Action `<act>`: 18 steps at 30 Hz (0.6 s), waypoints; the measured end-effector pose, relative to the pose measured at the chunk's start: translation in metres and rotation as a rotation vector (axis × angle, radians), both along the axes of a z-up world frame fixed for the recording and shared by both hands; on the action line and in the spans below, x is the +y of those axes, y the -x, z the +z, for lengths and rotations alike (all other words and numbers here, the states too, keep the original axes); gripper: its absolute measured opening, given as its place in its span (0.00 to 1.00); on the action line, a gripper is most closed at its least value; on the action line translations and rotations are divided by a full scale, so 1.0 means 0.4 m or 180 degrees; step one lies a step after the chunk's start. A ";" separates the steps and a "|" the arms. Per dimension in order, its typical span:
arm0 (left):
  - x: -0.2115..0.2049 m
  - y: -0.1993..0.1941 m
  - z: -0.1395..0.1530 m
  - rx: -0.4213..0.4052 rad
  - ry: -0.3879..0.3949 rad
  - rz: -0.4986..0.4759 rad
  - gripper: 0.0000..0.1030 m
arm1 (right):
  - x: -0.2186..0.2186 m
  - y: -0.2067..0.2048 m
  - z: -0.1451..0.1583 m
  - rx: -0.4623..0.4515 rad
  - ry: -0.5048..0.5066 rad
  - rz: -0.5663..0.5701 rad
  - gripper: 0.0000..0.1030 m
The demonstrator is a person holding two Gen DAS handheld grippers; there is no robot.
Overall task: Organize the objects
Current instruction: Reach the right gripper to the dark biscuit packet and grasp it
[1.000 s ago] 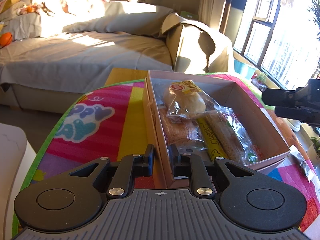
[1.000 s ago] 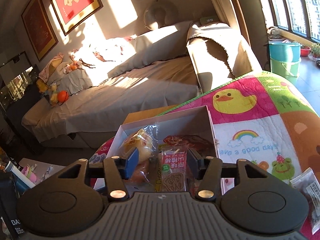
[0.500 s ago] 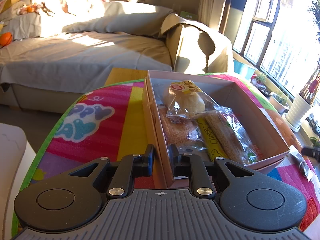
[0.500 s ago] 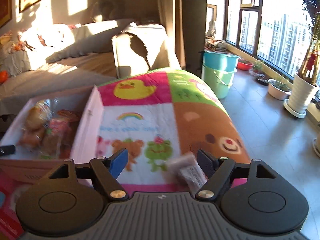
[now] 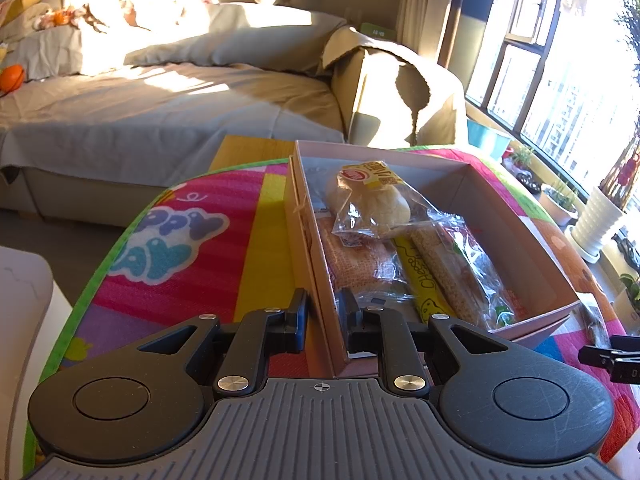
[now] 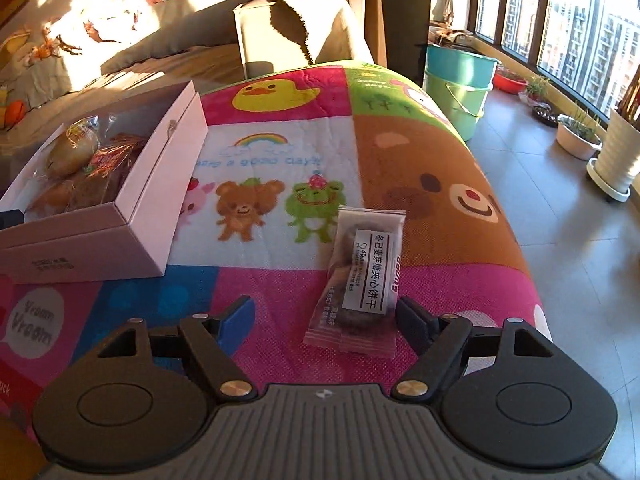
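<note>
On the colourful play mat (image 6: 280,168) that covers the table, a pale pink box (image 5: 316,248) lies open toward the left. The left gripper (image 5: 323,316) is clamped on the box's near-left wall, one finger outside and the other inside. Within the box are wrapped snacks: a round bun in a clear bag (image 5: 372,200) at the far end, a long sesame bar (image 5: 448,276) next to a yellow cheese stick (image 5: 420,276) nearer the gripper. Farther right, well apart from the box, a single biscuit packet (image 6: 364,276) with a white label lies flat on the pink and brown patches of the mat. The right gripper (image 6: 326,314) hovers just over it, jaws having just been opening and now spread wide, the packet's near end lying between the fingertips but closer to the right one, neither pad pressing on it. Beyond the mat's right edge stand a teal bucket (image 6: 456,84) and white planters (image 6: 616,160) on the tiled floor by the window.
</note>
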State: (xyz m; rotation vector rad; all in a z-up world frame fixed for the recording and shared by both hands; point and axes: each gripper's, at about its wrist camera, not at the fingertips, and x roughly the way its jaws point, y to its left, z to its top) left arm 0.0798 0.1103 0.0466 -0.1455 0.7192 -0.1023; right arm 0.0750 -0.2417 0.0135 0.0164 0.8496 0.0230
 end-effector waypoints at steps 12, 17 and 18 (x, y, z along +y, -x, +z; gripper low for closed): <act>0.002 0.004 0.002 0.0003 -0.0011 0.0008 0.19 | 0.008 -0.047 0.010 -0.0004 0.0138 0.0184 0.38; 0.002 0.004 0.002 0.0003 -0.0008 0.0007 0.19 | 0.028 0.022 0.038 0.0101 0.0279 0.0396 0.35; 0.001 0.004 0.003 0.0001 -0.0008 0.0007 0.19 | 0.030 0.040 0.050 0.0112 0.0282 0.0424 0.35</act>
